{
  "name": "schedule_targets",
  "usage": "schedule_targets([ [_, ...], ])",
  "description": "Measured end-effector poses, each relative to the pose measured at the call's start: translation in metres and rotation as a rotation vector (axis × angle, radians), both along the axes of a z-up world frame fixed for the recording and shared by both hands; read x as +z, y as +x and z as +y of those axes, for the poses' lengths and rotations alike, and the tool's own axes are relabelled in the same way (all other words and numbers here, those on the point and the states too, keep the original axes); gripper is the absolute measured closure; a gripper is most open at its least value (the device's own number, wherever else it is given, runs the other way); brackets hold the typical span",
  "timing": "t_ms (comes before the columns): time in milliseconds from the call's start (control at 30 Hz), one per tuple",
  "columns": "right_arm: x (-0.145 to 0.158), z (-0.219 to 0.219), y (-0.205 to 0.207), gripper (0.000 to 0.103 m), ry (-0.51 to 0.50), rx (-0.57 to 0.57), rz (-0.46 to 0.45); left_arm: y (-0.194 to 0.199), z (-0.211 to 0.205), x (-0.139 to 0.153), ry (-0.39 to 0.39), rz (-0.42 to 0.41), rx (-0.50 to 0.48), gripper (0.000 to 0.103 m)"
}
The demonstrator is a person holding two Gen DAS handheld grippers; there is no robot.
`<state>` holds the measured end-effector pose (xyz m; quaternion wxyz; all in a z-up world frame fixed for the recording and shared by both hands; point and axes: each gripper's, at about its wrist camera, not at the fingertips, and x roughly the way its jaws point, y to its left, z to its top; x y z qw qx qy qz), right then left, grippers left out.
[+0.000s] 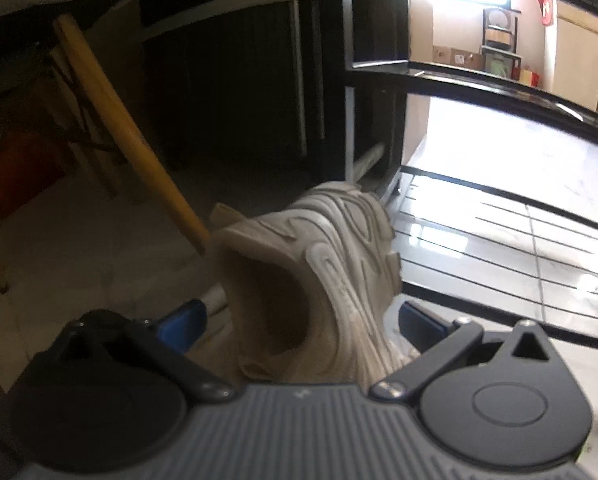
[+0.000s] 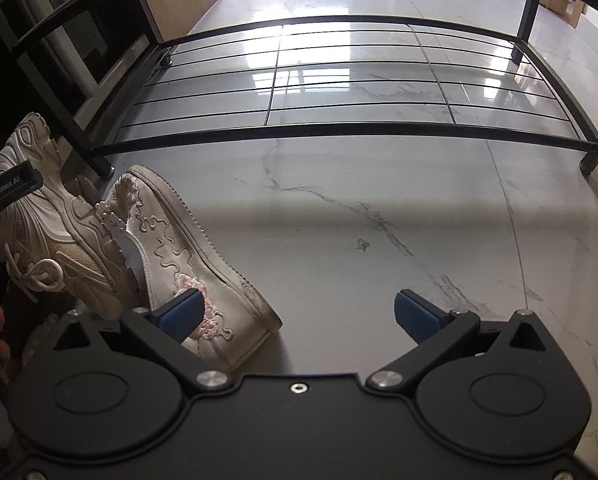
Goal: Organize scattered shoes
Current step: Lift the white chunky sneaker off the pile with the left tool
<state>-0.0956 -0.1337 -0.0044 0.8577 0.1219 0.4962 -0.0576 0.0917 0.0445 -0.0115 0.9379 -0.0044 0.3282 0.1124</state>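
In the left wrist view, the left gripper (image 1: 301, 320) had its jaws around the heel end of a chunky beige sneaker (image 1: 319, 280). The blue pads (image 1: 183, 326) sat on either side of the shoe's collar, though whether they pressed it firmly or only flanked it could not be told. The sneaker filled the lower middle of the frame, its toe pointing toward the black wire shoe rack (image 1: 499, 216) at the right. A chair leg (image 1: 127, 136) slanted across the left of the frame.

In the right wrist view, the right gripper (image 2: 299, 316) hung over the marble floor (image 2: 379, 220) with its jaws wide and nothing between them. At the lower left lay a flat embroidered shoe (image 2: 187, 256), its side just under the gripper's left pad. The beige sneaker showed again at the far left, leaning against it. The rack's bottom shelf stretched across the upper half of the frame and carried no shoes.

The step in hand looked like carrying the first shoe to the rack, so the task seemed barely begun. The next move probably called for lifting the sneaker clear of the rack's front bar and setting it on the wire shelf. The right gripper would then need to swing left and centre on the embroidered shoe before closing.
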Motion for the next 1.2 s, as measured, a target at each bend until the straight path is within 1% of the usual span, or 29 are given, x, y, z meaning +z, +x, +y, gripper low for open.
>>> schedule_targets([
  [233, 0.001, 0.000, 0.000, 0.000, 0.013, 0.007, -0.001, 0.009, 0.012, -0.005, -0.054, -0.012, -0.001, 0.001],
  [400, 0.001, 0.000, 0.000, 0.000, 0.029, 0.014, -0.003, 0.018, 0.023, -0.009, -0.122, -0.006, 0.017, 0.001],
  [467, 0.002, -0.001, 0.000, 0.000, 0.037, 0.018, -0.005, 0.018, 0.026, -0.010, -0.133, -0.011, 0.018, 0.001],
  [600, 0.001, -0.003, 0.000, 0.000, 0.068, 0.022, -0.001, 0.020, 0.026, -0.010, -0.128, -0.009, 0.005, 0.001],
  [700, -0.001, -0.005, 0.001, 0.000, 0.092, 0.021, 0.006, 0.021, 0.026, -0.010, -0.149, -0.012, -0.013, 0.001],
  [800, -0.001, -0.006, 0.001, 0.000, 0.109, 0.023, 0.008, 0.022, 0.024, -0.011, -0.138, -0.013, -0.018, 0.001],
  [1033, -0.004, -0.006, 0.003, 0.000, 0.135, 0.038, 0.019, 0.018, 0.023, -0.011, -0.106, 0.002, -0.011, 0.001],
  [1100, -0.005, -0.007, 0.004, 0.000, 0.138, 0.037, 0.023, 0.016, 0.020, -0.014, -0.113, 0.032, 0.002, 0.001],
  [1200, -0.006, -0.008, 0.005, 0.000, 0.146, 0.037, 0.028, 0.008, 0.015, -0.013, -0.116, 0.028, 0.018, 0.001],
])
